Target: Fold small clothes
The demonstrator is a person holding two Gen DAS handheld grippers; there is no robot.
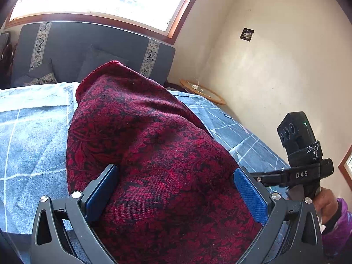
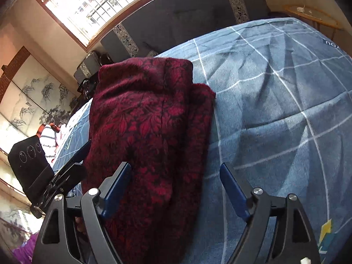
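Your left hand-held gripper (image 1: 176, 194) and right hand-held gripper (image 2: 176, 189) both stand apart over the red garment (image 2: 149, 132) on the bed (image 2: 275, 110).

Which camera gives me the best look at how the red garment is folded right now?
The right wrist view. There the red patterned garment lies as a folded bundle on the blue checked blanket, its far edges and layers visible. The left wrist view shows the cloth only close up, filling the frame between the left gripper pads.
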